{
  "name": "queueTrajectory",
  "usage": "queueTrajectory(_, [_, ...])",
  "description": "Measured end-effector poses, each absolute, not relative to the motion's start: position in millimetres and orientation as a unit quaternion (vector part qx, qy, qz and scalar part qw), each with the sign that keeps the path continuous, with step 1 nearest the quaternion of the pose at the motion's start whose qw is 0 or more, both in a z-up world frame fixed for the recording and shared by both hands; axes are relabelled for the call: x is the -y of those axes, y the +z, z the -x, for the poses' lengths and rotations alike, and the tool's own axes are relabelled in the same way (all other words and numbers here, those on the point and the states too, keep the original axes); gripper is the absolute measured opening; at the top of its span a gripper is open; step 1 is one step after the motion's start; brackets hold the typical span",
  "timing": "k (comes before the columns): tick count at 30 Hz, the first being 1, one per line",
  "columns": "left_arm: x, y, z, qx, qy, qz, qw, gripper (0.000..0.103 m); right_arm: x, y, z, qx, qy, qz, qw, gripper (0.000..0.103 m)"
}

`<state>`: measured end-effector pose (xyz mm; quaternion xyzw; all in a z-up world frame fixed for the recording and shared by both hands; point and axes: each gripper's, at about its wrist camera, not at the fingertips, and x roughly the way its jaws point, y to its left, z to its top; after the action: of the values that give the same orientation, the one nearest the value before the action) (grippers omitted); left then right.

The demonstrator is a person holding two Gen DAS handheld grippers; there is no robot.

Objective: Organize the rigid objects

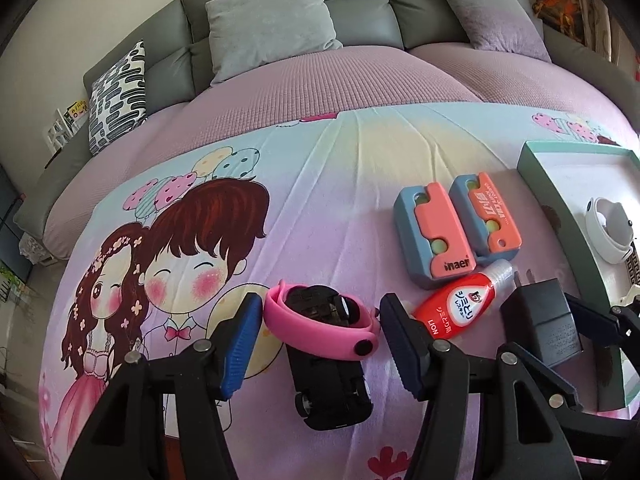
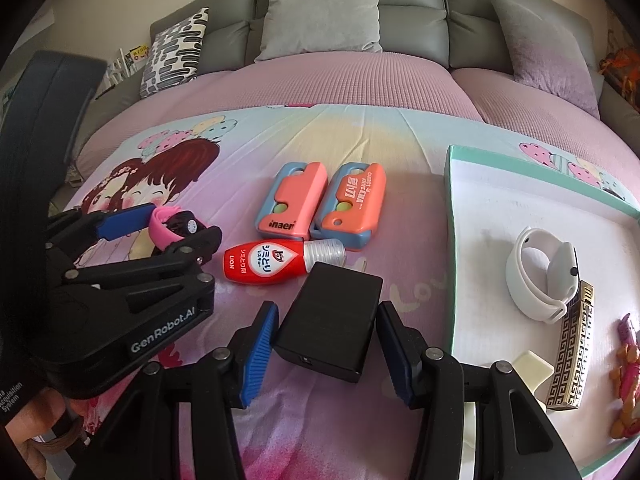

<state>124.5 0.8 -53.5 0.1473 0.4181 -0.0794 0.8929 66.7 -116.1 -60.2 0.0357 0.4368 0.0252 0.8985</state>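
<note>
- We take the red bottle [image 2: 280, 261] as our landmark; it lies on its side on the cartoon bedsheet [image 2: 360, 140], clear cap toward the tray [image 2: 450, 240].
- Just behind the bottle, two orange-and-blue cases [image 2: 294, 204] lie side by side, touching each other.
- Just in front of the bottle, our right gripper [image 2: 326, 354] has its fingers [image 2: 258, 354] closed narrowly on a black charger [image 2: 330, 320], pads pressing both its sides; the prongs point toward the bottle's cap.
- Left of the bottle, our left gripper [image 1: 316, 340] stands with fingers [image 1: 238, 344] half open around a pink band [image 1: 320, 324] that sits on a black toy car [image 1: 328, 384]; the left pad looks close to the band, the right one a little apart from it, so nothing is gripped.
- Right of the bottle, the green-rimmed tray with its white floor holds a white band [image 2: 540, 276], a patterned gold-and-black bar [image 2: 572, 352], a cream piece [image 2: 532, 368] and a pink figure [image 2: 628, 376].
</note>
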Motion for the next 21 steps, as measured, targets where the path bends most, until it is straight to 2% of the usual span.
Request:
queueTrajectory(8, [-5.4,-47.1,-123.9,-0.411,-0.080,-0.122,0.900,0.062,119.7,-58.5,-66.0,-0.432,0.028,-0.047,0.900,0.054])
queueTrajectory(13, [-7.4,-32.4,-120.3,-0.388,-0.089,-0.090,0.913,0.061,130.8,-50.8,-62.3,-0.413,0.017,-0.067,0.908,0.049])
queueTrajectory(21, [-4.7,-7.0,-110.3,-0.350,-0.093,-0.071,0.930,0.061,138.9,-35.9,-56.4,-0.380,0.018,-0.083,0.921,0.047])
